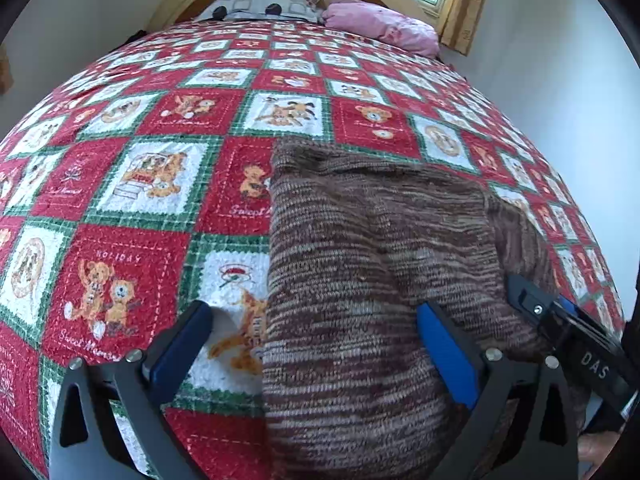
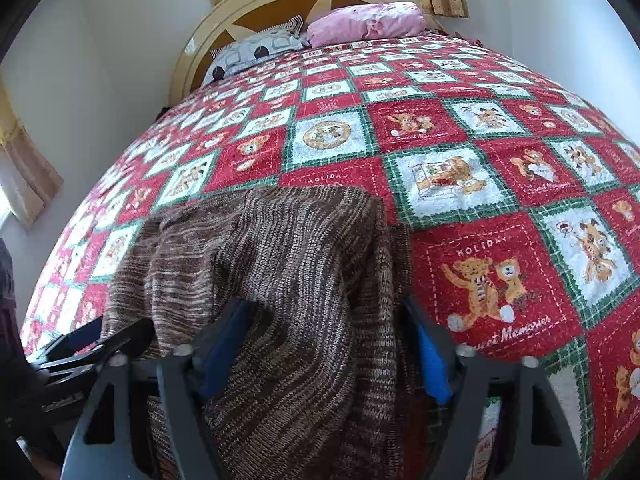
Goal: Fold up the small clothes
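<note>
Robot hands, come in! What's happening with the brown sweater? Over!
Left gripper open, straddling the sweater's edge. Right gripper open, knit between its fingers. Sweater rumpled on quilt. Nothing blocking.

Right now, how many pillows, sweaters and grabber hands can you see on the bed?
Pillows: 2, grey patterned pillow and pink pillow
Sweaters: 1, brown knit sweater
Grabbers: 2, left gripper and right gripper
Quilts: 1, red holiday quilt
Total: 6
</note>
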